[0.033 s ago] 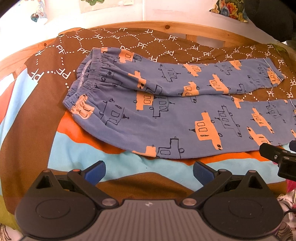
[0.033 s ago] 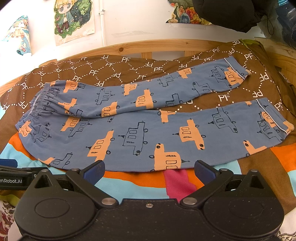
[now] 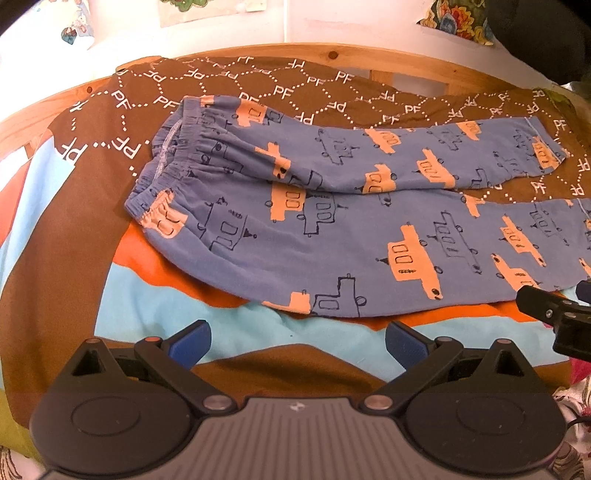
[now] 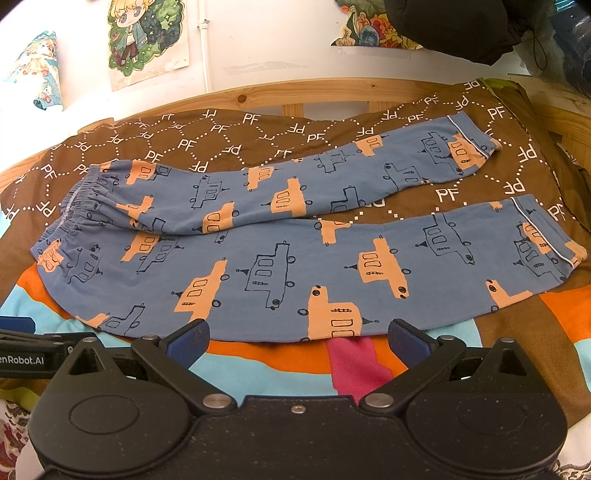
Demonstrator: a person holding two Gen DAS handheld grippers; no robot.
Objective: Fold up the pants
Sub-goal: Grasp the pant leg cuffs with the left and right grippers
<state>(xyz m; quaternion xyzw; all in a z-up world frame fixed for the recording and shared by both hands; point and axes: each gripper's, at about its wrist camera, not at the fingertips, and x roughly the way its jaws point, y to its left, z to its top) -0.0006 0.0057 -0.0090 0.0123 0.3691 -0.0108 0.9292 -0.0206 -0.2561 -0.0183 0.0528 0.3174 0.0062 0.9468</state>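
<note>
Blue pants (image 3: 332, 221) with orange boat prints lie flat on the bedspread, waistband (image 3: 166, 173) to the left, both legs stretched to the right and spread apart at the cuffs. They also show in the right wrist view (image 4: 295, 258). My left gripper (image 3: 297, 341) is open and empty, just short of the pants' near edge by the waist end. My right gripper (image 4: 295, 341) is open and empty, at the near edge of the near leg. The right gripper's tip shows in the left wrist view (image 3: 550, 314).
The brown, orange and light blue bedspread (image 3: 74, 258) covers the bed. A wooden bed frame (image 4: 258, 96) runs along the back, with a white wall and posters (image 4: 147, 37) behind. Dark clothing (image 4: 461, 26) hangs at the upper right.
</note>
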